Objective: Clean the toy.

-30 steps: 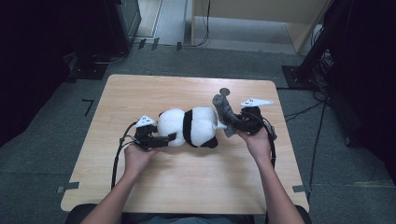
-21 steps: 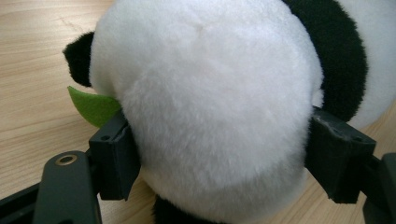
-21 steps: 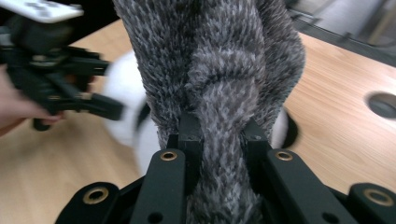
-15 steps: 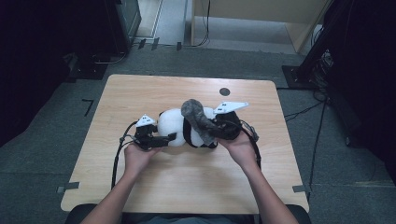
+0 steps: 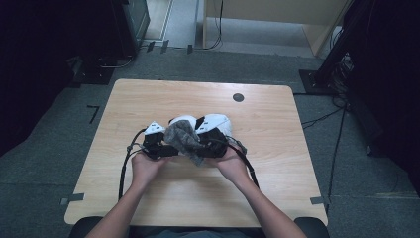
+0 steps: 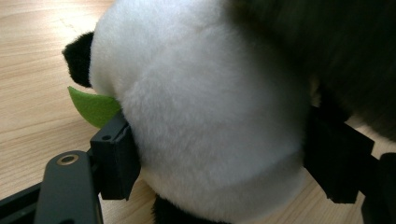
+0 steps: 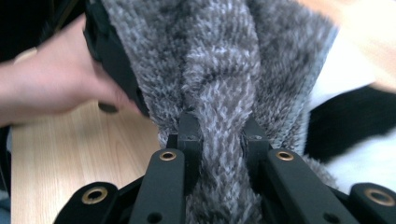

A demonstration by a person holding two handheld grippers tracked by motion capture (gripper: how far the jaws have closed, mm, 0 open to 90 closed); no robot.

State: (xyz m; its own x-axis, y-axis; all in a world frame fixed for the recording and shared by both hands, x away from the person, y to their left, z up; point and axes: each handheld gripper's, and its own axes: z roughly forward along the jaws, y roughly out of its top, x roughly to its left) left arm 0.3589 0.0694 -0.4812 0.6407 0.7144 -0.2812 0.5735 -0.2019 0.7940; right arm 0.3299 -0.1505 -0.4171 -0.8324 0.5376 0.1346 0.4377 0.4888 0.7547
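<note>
Now grey scarf (image 7: pixel 219 84) over panda (image 6: pixel 201 116)

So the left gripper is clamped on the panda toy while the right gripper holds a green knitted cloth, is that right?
Not quite: the knitted cloth pinched by the right gripper is grey, as the right gripper view shows. The left gripper does clamp the panda toy.

The pale wooden bench (image 5: pixel 148 198) carries a plush panda (image 5: pixel 216 124) near its middle, apparently lying on its side.
</note>
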